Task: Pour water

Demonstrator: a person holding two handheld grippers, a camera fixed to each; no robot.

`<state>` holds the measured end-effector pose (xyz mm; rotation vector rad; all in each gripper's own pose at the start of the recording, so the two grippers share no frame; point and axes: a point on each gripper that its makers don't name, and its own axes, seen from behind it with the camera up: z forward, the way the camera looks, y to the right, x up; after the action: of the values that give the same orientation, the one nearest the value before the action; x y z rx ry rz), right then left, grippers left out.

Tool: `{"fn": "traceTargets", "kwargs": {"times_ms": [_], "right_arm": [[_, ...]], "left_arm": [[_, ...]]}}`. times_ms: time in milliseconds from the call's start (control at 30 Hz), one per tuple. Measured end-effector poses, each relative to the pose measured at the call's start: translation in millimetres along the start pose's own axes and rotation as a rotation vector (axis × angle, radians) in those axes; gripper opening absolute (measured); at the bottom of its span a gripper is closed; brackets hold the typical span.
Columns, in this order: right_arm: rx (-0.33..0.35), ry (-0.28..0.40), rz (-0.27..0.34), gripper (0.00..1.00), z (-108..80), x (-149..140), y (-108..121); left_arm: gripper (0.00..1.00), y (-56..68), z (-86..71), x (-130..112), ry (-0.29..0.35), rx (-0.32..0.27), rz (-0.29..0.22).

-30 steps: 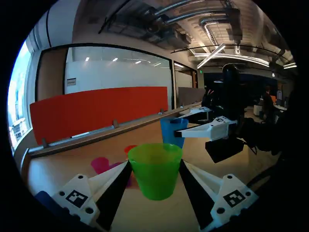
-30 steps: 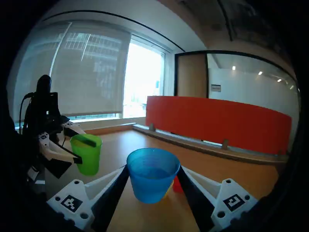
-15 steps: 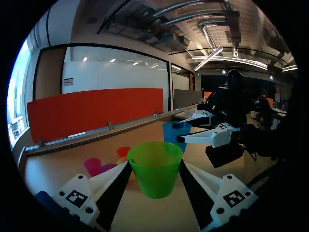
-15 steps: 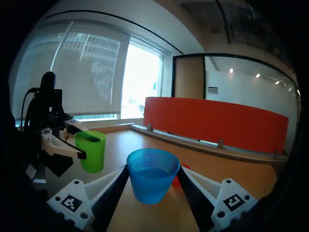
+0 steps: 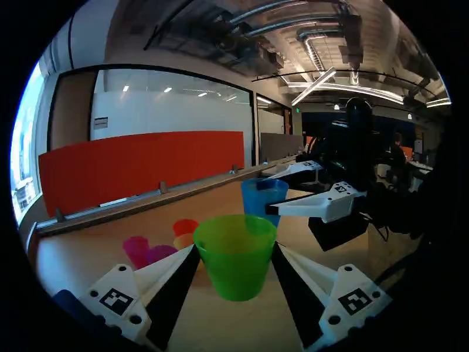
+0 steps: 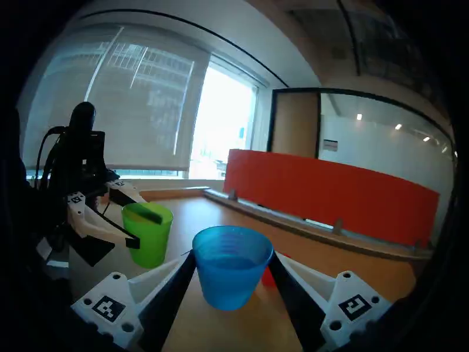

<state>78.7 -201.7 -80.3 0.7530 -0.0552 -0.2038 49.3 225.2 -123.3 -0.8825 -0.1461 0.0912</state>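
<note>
Closest to the left gripper view's camera, the left gripper (image 5: 235, 251) had its 2 fingers clamped on the green cup (image 5: 235, 267), 1 on each side, with the cup upright and lifted off the counter (image 5: 82, 258). In the right gripper view the right gripper (image 6: 233, 259) was clamped the same way on the blue cup (image 6: 231, 273), which stood level with water showing inside it. Over the last second both grips had stayed as they were; what had changed was the spacing. In the right gripper view the green cup (image 6: 146, 234) had drifted inward from the left edge and grown a little larger, so the 2 cups had come nearer each other, though they were not yet touching. Neither cup had tipped, so I judged the pour had not begun and the hands were only lining up rim to rim; the next move would call for tilting the blue cup over the green one. Beyond the held cups, 4 small cups, pink (image 5: 136, 246), purple (image 5: 159, 253), orange (image 5: 184, 240) and red (image 5: 185, 226), stood clustered on the counter and had slid into clearer sight. Farthest back ran the red partition (image 5: 140, 164).
</note>
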Motion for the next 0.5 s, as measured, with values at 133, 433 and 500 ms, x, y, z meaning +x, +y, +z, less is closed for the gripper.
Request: {"fn": "traceTargets", "kwargs": {"times_ms": [133,433,500], "right_arm": [[0.015,-0.007,-0.038,0.91,5.1,3.8,-2.9],[0.059,-0.009,-0.125,0.91,14.9,21.3,-6.5],[0.066,-0.011,-0.150,0.91,16.6,24.6,-6.4]], "left_arm": [[0.85,0.2,2.0,0.3,0.007,-0.006,-0.015],[0.85,0.4,3.6,-5.4,0.001,-0.012,-0.005],[0.85,1.2,3.5,-7.1,-0.002,-0.014,-0.003]]}}
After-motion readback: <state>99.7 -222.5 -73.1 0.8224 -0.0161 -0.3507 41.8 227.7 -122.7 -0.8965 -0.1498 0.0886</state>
